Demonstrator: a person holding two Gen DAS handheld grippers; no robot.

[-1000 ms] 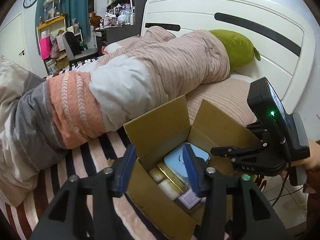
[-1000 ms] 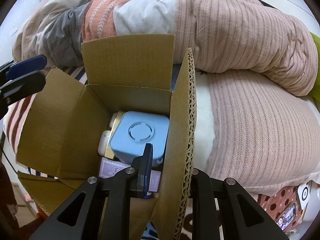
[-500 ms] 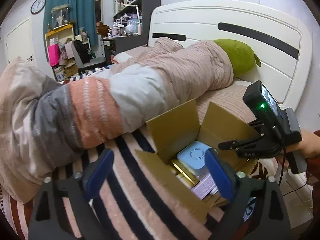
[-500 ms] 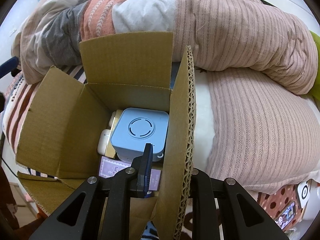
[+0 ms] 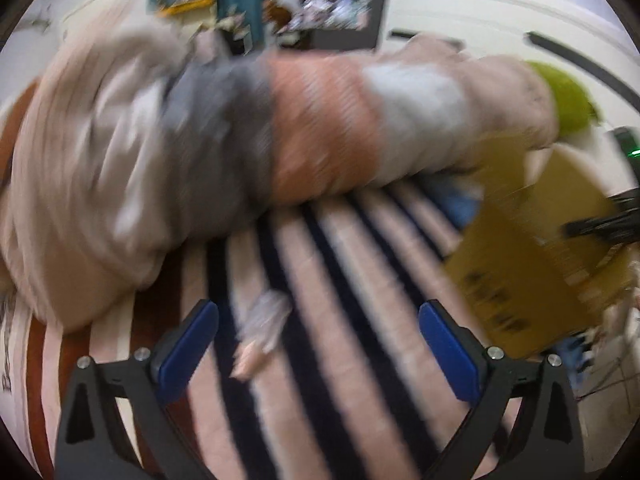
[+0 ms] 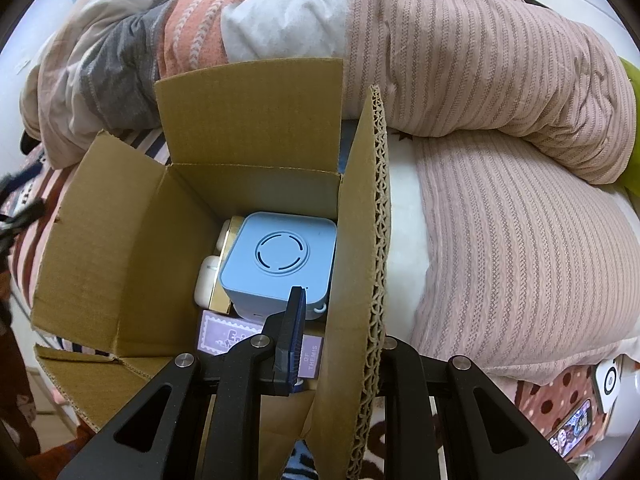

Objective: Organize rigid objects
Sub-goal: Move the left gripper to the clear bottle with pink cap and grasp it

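An open cardboard box (image 6: pixel 120 248) sits on the bed. Inside it are a light blue square device (image 6: pixel 280 256), a white earbud case (image 6: pixel 208 284), a gold box (image 6: pixel 224 280) and a purple card box (image 6: pixel 228 332). My right gripper (image 6: pixel 336 332) is shut on the box's right flap (image 6: pixel 360 240), one finger inside and one outside. In the blurred left wrist view my left gripper (image 5: pixel 316 344) is open and empty over the striped sheet (image 5: pixel 360 320), with a small pale object (image 5: pixel 260 328) between its fingers. The box (image 5: pixel 528 264) is at its right.
A rolled blanket (image 6: pixel 460 60) lies behind the box and shows in the left wrist view (image 5: pixel 240 140). A green pillow (image 5: pixel 572 100) and white headboard (image 5: pixel 480 12) stand at the right. A phone (image 6: pixel 572 428) lies at lower right.
My left gripper has swung left and away from the box, opening wide; its view is now motion-blurred over the striped sheet. My right gripper still holds the flap.
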